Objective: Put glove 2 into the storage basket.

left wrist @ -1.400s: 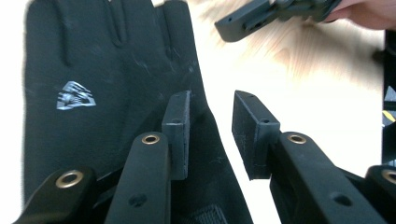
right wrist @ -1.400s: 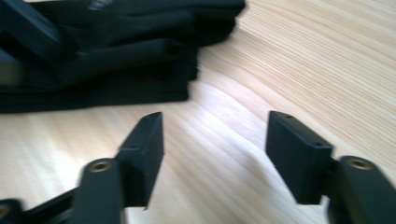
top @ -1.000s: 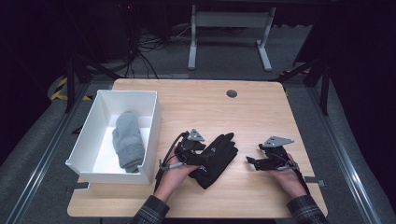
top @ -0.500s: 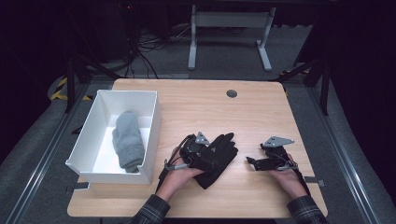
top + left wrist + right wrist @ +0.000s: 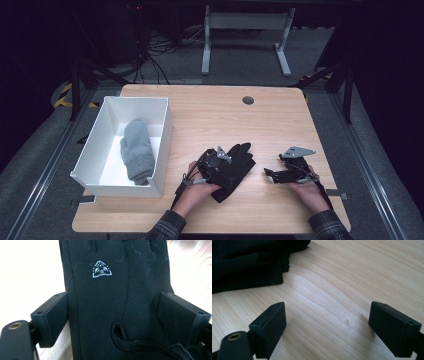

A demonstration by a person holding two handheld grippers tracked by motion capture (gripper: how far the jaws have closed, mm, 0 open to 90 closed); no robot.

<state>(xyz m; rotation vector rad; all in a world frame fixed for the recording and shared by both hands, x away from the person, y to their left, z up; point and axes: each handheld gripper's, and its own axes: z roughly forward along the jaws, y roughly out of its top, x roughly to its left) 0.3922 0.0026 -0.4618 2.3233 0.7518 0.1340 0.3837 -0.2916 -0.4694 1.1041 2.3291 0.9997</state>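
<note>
A black glove [image 5: 235, 167] lies flat on the wooden tabletop [image 5: 210, 115], near the front edge and just right of a white bin [image 5: 162, 145]; a rolled grey cloth [image 5: 137, 150] rests inside that bin. Judging by its drape, the glove is soft, light and limp, likely to sag and fold when lifted; its knit surface should grip well rather than slip; the cuff end, with its stitched hem and small pull loop, looks the surest place to pinch. In the left gripper view the fabric is matte black, dusted with pale lint, with a small white triangular logo [image 5: 101, 269] on its back and seams running toward its finger parts. The left tongs [image 5: 220, 162] sit over the glove, jaws spread apart on either side of the cuff region, not yet pressing the cloth; the right tongs [image 5: 272, 175] rest low on bare wood to the glove's right, jaws wide apart, holding nothing.
</note>
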